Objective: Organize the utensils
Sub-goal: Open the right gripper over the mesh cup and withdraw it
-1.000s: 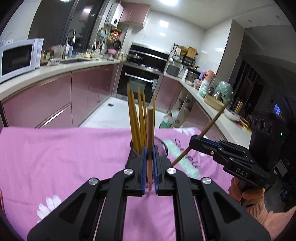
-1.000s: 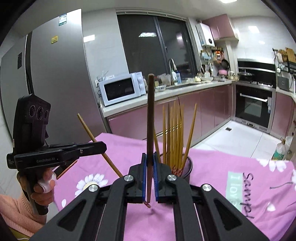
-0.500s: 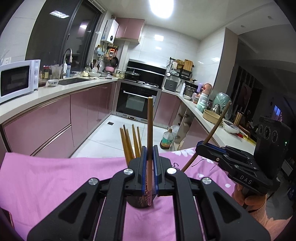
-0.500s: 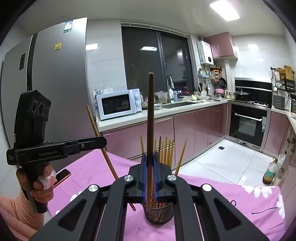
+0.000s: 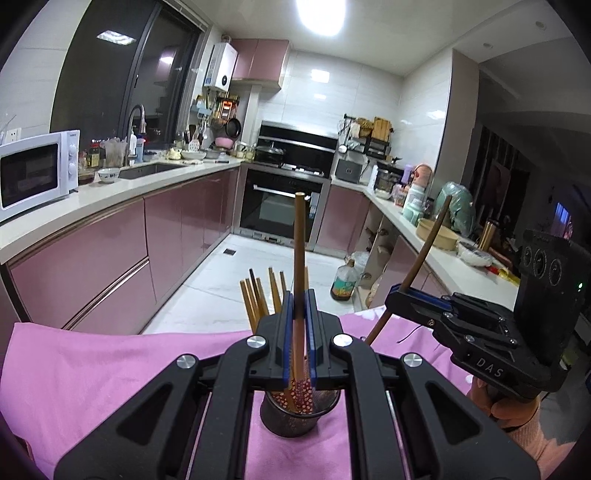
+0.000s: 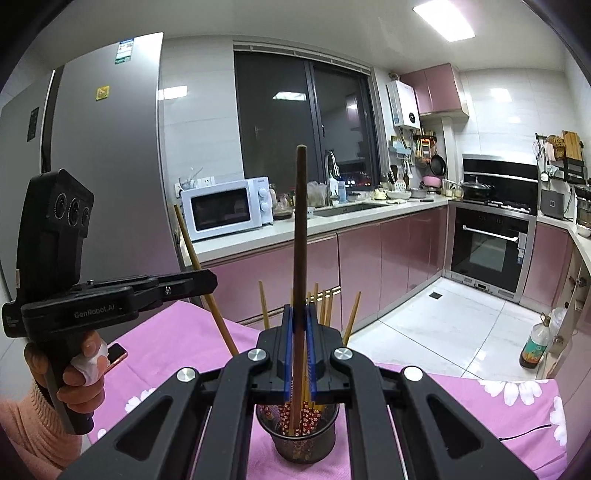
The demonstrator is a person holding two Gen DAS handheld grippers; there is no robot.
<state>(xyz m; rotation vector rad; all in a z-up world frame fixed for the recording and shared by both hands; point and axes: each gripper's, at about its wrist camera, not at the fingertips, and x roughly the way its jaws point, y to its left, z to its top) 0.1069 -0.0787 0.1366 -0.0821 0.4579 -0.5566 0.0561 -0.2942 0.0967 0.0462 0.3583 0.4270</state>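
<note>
The left gripper [image 5: 295, 332] is clamped tight on a light wooden chopstick [image 5: 299, 258], held upright; the right gripper [image 6: 298, 343] is likewise closed on a dark chopstick [image 6: 300, 236]. Both hover just above the dark mesh holder [image 6: 303, 439], which carries more chopsticks [image 5: 258, 295] and stands on the desk's pink cloth [image 5: 92, 369].

Bright ceiling light [image 5: 320, 14], sharp, fisheye-warped edges
</note>
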